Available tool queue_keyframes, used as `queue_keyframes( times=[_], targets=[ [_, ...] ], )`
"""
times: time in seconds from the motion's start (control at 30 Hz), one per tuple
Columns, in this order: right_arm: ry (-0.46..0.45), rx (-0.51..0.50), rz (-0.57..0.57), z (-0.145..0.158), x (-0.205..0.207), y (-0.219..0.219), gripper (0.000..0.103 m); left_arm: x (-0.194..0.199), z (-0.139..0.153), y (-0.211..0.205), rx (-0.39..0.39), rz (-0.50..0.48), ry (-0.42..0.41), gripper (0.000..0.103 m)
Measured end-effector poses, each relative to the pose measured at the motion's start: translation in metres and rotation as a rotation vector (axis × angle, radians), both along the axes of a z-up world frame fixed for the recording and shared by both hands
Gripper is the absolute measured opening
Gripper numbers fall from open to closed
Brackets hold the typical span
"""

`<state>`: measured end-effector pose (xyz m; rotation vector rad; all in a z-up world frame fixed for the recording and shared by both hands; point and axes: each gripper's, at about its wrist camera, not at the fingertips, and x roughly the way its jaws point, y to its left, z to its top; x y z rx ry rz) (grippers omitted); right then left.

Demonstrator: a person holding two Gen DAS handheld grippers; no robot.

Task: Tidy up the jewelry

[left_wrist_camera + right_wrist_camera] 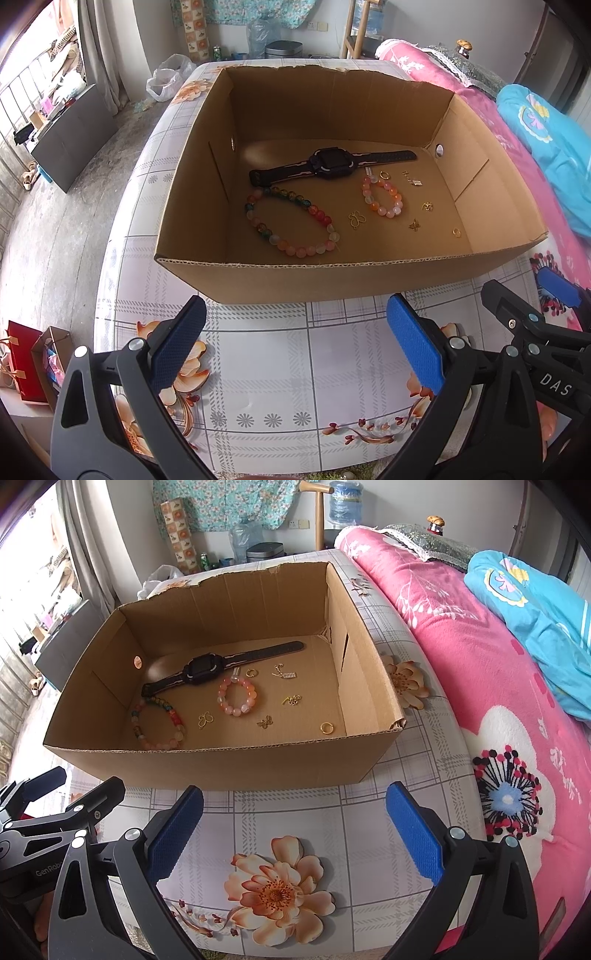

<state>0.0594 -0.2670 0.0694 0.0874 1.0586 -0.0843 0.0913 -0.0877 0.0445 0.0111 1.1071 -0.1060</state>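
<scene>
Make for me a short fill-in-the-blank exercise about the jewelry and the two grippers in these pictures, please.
1. The watch lies inside the cardboard ____.
2. The jaws of the left gripper and the right gripper are ____.
3. The number of bead bracelets in the box is ____.
4. The gold ring lies nearest the box's ____ wall.

Missing words: box; open; two; front

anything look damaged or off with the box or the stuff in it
The cardboard box's far rim is ragged, as if torn off. Inside, the watch, two bead bracelets and small gold pieces lie loose and scattered on its floor, unsorted.
</scene>
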Motion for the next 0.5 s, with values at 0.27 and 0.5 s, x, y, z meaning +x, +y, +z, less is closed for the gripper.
queue_keyframes(
  times=[0.27,0.5],
  targets=[
    [-0.001,0.001,0.001,0.0003,-0.0001,-0.0006,0.096,0.0000,0.0004,0.0002,0.001,-0.001,0.000,0.094],
    [-0.001,0.003,0.000,0.0004,-0.0003,0.0009,0.097,-0.0006,0.0008,-0.0013,0.003,-0.002,0.000,0.094]
  ],
)
